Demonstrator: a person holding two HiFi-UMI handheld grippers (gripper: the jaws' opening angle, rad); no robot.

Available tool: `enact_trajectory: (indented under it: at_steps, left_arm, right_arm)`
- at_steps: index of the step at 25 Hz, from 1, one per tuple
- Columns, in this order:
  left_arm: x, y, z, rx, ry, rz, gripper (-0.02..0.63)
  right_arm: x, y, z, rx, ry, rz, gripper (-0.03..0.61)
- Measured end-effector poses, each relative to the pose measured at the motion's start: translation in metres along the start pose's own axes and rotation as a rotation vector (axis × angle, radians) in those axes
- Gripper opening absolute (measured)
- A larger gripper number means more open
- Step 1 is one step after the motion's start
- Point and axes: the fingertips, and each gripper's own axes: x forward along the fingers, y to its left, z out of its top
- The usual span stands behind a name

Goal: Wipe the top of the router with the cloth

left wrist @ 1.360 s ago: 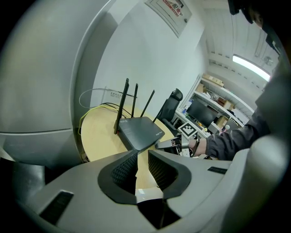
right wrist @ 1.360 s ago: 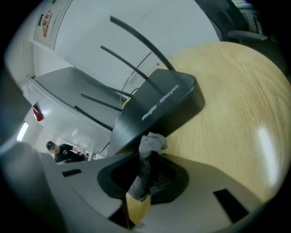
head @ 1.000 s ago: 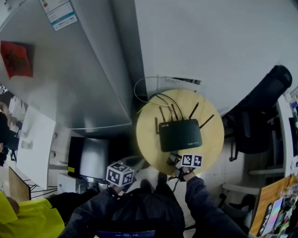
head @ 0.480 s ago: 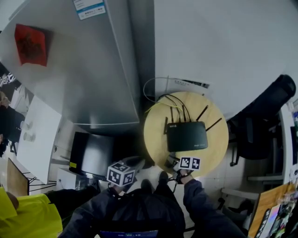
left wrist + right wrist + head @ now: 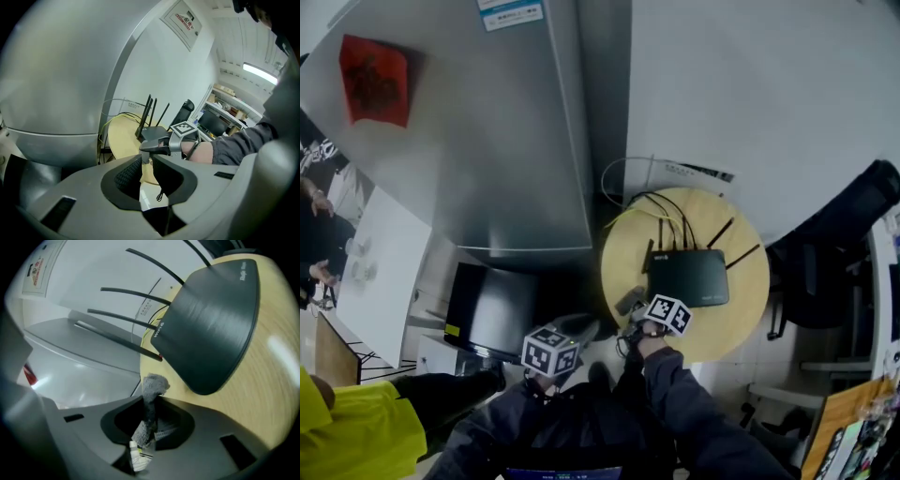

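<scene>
Your right tongs are clamped on the grey cloth, near a corner of the black router on the round worktop. Your left tongs stand slightly apart and empty, beside the worktop.

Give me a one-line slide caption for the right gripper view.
Right hand-held gripper pinches a grey cloth near the black router on a wooden table.

My right gripper, reached forward on a dark-sleeved arm, had its jaws clamped on a crumpled grey cloth. My left gripper hung low near my body, jaws slightly apart, nothing between them.
</scene>
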Motion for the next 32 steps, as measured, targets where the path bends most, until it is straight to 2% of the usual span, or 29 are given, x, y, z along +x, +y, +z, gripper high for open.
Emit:
enact_trajectory:
  at_steps: [9, 14, 23, 32]
  left_arm:
    - [-0.012, 0.028, 0.003, -0.022, -0.012, 0.033, 0.060]
    - [-0.015, 0.037, 0.000, -0.036, -0.010, 0.037, 0.060]
    - [-0.007, 0.037, 0.005, -0.032, -0.017, 0.004, 0.060]
    - [0.010, 0.013, 0.005, -0.009, -0.013, -0.046, 0.060]
  right_arm:
    - [0.020, -0.017, 0.033, 0.244, -0.180, -0.105, 0.079]
    - [0.022, -0.022, 0.037, 0.357, -0.199, -0.129, 0.079]
    - [-0.003, -0.037, 0.021, 0.329, -0.172, -0.138, 0.079]
    - [-0.033, -0.062, -0.010, 0.313, -0.106, -0.156, 0.078]
